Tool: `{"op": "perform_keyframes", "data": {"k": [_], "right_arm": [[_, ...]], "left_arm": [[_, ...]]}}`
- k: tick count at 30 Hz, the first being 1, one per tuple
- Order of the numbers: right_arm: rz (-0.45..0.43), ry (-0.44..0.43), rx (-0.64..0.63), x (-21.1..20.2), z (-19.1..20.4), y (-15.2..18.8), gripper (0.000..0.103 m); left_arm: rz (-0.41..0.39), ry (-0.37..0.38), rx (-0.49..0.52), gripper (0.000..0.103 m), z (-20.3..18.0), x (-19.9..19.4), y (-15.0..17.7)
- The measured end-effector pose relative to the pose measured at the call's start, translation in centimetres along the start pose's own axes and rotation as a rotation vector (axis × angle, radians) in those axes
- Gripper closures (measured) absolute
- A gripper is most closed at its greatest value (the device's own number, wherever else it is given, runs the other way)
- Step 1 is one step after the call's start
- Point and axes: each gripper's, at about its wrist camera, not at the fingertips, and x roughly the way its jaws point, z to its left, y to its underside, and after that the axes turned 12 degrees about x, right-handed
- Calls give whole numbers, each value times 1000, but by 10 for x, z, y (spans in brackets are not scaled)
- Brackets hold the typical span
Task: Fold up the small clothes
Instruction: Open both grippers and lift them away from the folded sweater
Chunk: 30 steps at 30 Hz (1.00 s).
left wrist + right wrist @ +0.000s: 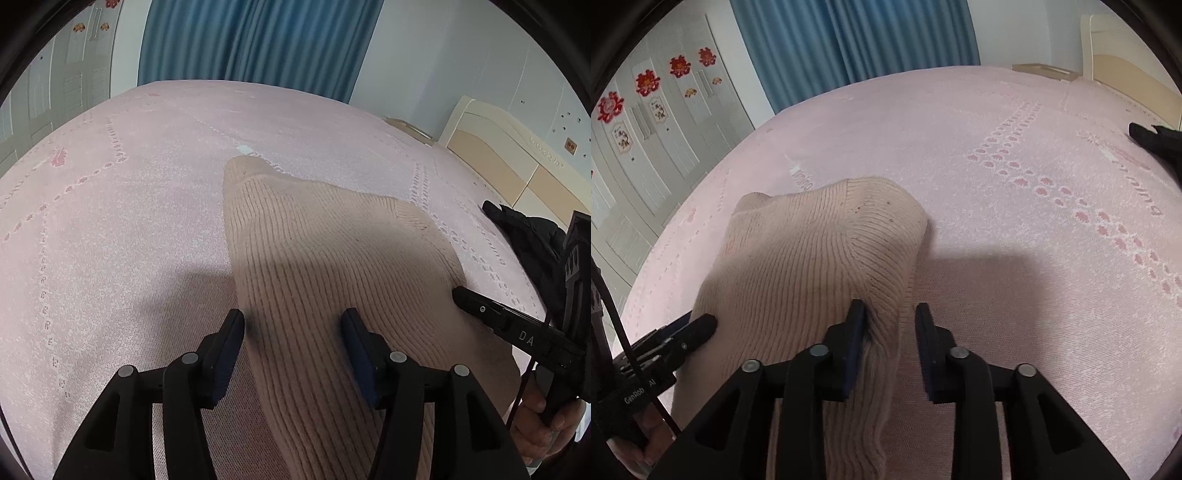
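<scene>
Item 1, nearest: left gripper [293,325]. Jaws are seen standing apart over the near left edge of the garment, nothing pinched between them.

Item 2: right gripper [890,319]. Jaws are seen apart, straddling the near right edge of the garment; the left pad lies against the knit, yet the cloth is not clamped.

Item 3: ribbed beige knit garment [314,240]. It is laid on the bed between the two grippers, already doubled over by the look of it, its far end rounded and slightly raised. It is judged soft, light and limp, with some stretch along the ribs; slipping is thought unlikely, sagging and bunching likely. Hold is best taken at the near corners or along a folded edge, both sides together, so that the layers are lifted evenly.

Item 4: bed with pink patterned cover [110,221], carrying the garment.

Item 5, farther: dark cloth [524,229] at the right edge of the bed.

Item 6, farthest: blue curtain [258,40].
</scene>
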Motion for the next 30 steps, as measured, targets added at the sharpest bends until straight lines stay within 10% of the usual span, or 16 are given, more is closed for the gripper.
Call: {"op": "perform_keyframes", "data": {"k": [23, 30], "right_arm": [[-41, 79, 4, -118, -7, 37, 67], [-91, 122, -8, -190, 2, 55, 43]], "left_arm": [[-3, -24, -62, 47, -19, -83, 36], [-67, -64, -99, 36, -33, -166, 51]]}}
